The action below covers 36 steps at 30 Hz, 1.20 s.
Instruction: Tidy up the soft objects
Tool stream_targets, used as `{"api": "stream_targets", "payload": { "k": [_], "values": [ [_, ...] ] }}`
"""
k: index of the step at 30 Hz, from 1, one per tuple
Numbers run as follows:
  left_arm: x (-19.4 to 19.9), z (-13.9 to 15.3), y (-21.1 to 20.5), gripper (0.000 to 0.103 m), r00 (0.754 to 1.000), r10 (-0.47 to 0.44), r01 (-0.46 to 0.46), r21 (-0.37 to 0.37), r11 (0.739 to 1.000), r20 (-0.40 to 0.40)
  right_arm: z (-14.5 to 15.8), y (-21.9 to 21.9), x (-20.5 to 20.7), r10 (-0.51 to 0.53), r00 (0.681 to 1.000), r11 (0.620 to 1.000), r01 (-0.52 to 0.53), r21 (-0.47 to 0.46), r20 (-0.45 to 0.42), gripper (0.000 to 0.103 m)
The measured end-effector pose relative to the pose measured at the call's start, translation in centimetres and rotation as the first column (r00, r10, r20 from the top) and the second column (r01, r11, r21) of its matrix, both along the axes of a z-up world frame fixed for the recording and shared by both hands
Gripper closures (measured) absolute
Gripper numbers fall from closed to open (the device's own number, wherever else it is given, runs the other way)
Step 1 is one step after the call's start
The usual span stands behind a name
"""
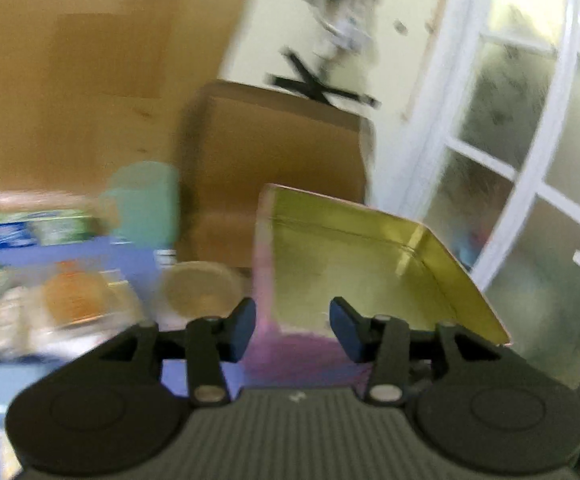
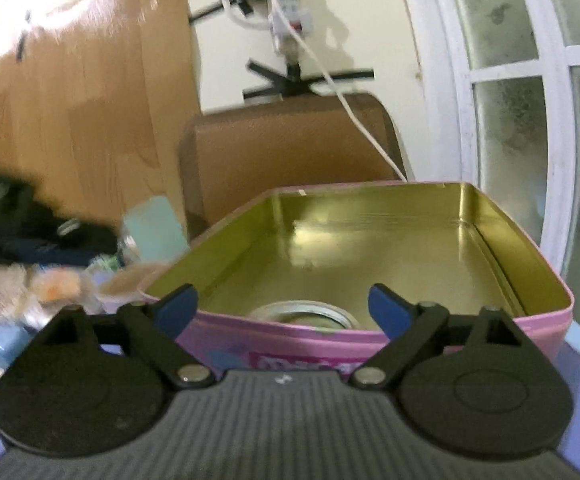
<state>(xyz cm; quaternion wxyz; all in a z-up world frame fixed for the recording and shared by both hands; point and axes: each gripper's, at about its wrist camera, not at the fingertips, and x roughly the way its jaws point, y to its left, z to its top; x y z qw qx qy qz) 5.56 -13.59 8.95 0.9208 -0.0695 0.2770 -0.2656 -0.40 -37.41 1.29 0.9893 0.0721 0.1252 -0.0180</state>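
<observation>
A pink tin (image 2: 369, 344) with a gold inside stands open on the purple table. A round grey ring (image 2: 303, 314) lies on the tin's floor by the near wall. My right gripper (image 2: 282, 312) is open wide, level with that near wall, with nothing between its blue pads. My left gripper (image 1: 294, 328) is open with a narrower gap and holds nothing; the tin's corner (image 1: 266, 280) stands just beyond it. In the right wrist view the left gripper (image 2: 30, 232) is a dark blur left of the tin. Blurred soft packets (image 1: 74, 296) lie to the left.
A brown cardboard box (image 1: 278, 160) stands behind the tin, against a wooden panel. A teal cup (image 1: 146, 200) and a pale round lid (image 1: 200, 284) sit left of the tin. A white-framed frosted glass door (image 2: 505, 120) is close on the right. A white cable (image 2: 353, 112) hangs over the box.
</observation>
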Motion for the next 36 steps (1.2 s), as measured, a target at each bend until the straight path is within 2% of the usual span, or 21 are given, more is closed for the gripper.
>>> {"api": "stream_targets", "payload": {
  "k": [1,3,6,9,12,15,18,20,23,24,25,26,27,29,33,36],
  "values": [
    [-0.4,-0.4,2.4,0.060,0.999,0.033,-0.033,-0.006,0.999,-0.001,0.2,0.7,-0.2,0.029,0.999,1.000,-0.029,0.008,0.015,0.036],
    [-1.0,-1.4,6.6,0.060,0.994,0.108,-0.108,0.006,0.994,-0.007,0.7,2.7,0.4,0.118,0.993,0.993,-0.118,0.000,-0.002,0.048],
    [-1.4,-3.6,12.3,0.060,0.973,0.226,-0.223,0.054,0.973,-0.054,0.8,6.8,2.6,0.287,0.955,0.958,-0.288,0.003,-0.073,0.057],
    [-1.7,-5.7,16.2,0.060,0.945,0.313,-0.304,0.095,0.948,-0.097,0.9,10.8,5.5,0.377,0.916,0.925,-0.379,0.016,-0.133,0.057],
    [-1.9,-7.2,18.5,0.059,0.916,0.384,-0.367,0.147,0.919,-0.114,1.2,14.8,8.1,0.420,0.891,0.903,-0.430,-0.024,-0.171,0.056],
    [-1.9,-8.2,19.7,0.052,0.905,0.410,-0.393,0.150,0.907,-0.110,0.8,18.4,8.3,0.451,0.870,0.874,-0.476,-0.097,-0.199,0.048],
    [-2.0,-8.5,19.5,0.048,0.910,0.408,-0.392,0.164,0.905,-0.077,0.4,21.5,8.0,0.466,0.859,0.837,-0.506,-0.210,-0.212,0.047],
    [-2.1,-8.7,19.3,0.045,0.913,0.405,-0.390,0.171,0.905,-0.058,-0.1,22.8,7.6,0.456,0.864,0.810,-0.502,-0.302,-0.213,0.047],
    [-2.3,-8.6,18.8,0.043,0.915,0.402,-0.389,0.174,0.904,-0.040,-1.2,24.9,7.8,0.404,0.890,0.768,-0.456,-0.450,-0.213,0.049],
    [-2.2,-8.6,18.7,0.043,0.916,0.401,-0.389,0.172,0.905,-0.036,-1.6,25.4,8.0,0.388,0.896,0.750,-0.442,-0.491,-0.214,0.053],
    [-2.5,-8.6,19.0,0.042,0.917,0.397,-0.386,0.165,0.907,-0.033,-2.0,25.8,8.2,0.368,0.904,0.731,-0.426,-0.532,-0.219,0.065],
    [-2.5,-8.6,19.2,0.040,0.918,0.396,-0.386,0.153,0.910,-0.035,-2.4,25.9,8.3,0.352,0.911,0.716,-0.411,-0.564,-0.217,0.070],
    [-2.5,-8.6,19.6,0.039,0.917,0.397,-0.388,0.138,0.911,-0.040,-2.4,25.9,8.0,0.340,0.919,0.702,-0.388,-0.597,-0.199,0.082],
    [-2.4,-8.7,20.1,0.039,0.913,0.405,-0.398,0.110,0.911,-0.053,-2.3,25.5,7.5,0.328,0.927,0.696,-0.366,-0.618,-0.180,0.084],
    [-2.4,-8.7,20.8,0.039,0.912,0.405,-0.401,0.074,0.913,-0.064,-2.3,22.6,5.2,0.323,0.934,0.710,-0.347,-0.612,-0.154,0.091],
    [-2.7,-8.6,21.0,0.036,0.920,0.387,-0.384,0.057,0.922,-0.061,-2.4,19.5,1.6,0.362,0.918,0.714,-0.386,-0.584,-0.163,0.091]
  ]
}}
